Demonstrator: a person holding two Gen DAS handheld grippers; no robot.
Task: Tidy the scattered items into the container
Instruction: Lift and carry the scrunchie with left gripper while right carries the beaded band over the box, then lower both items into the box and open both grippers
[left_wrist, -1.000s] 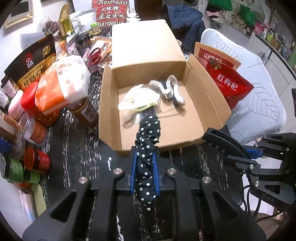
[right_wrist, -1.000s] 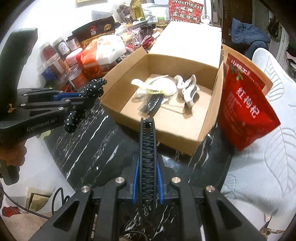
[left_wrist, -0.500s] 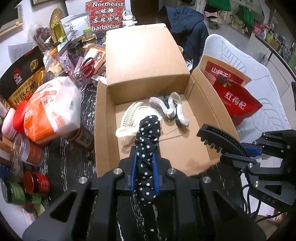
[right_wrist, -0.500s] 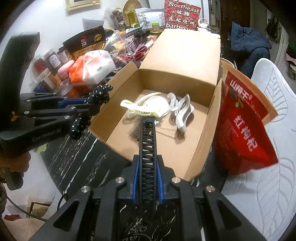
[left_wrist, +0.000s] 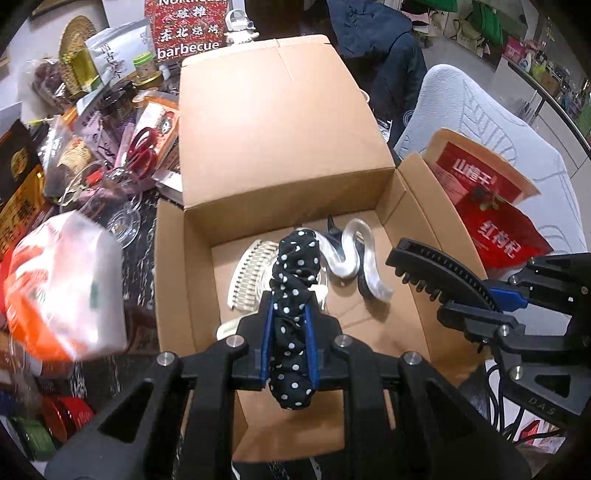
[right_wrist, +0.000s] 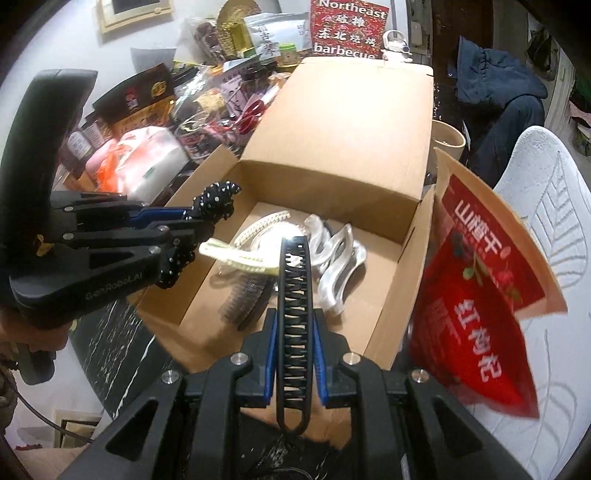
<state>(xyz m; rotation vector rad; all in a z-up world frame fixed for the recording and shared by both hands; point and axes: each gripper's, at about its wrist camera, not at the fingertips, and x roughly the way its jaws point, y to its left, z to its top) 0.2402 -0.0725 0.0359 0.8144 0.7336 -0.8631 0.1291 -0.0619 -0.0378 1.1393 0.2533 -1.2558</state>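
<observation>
Both grippers loaded, over the open cardboard box (left_wrist: 417, 221).
Left gripper (left_wrist: 290, 328) clamped narrow on black polka-dot scrunchie (left_wrist: 295, 280), above box's left-centre floor. Right gripper (right_wrist: 295, 347) pinched tight on black toothed hair clip (right_wrist: 294, 295), over box's near-right part. Inside box, toward far wall: cream comb clip (right_wrist: 243, 247), silvery wavy clip (right_wrist: 336, 258), dark comb (right_wrist: 247, 295). Red snack bag (right_wrist: 480, 302) leans just right of box; jars and packets crowd left.
</observation>
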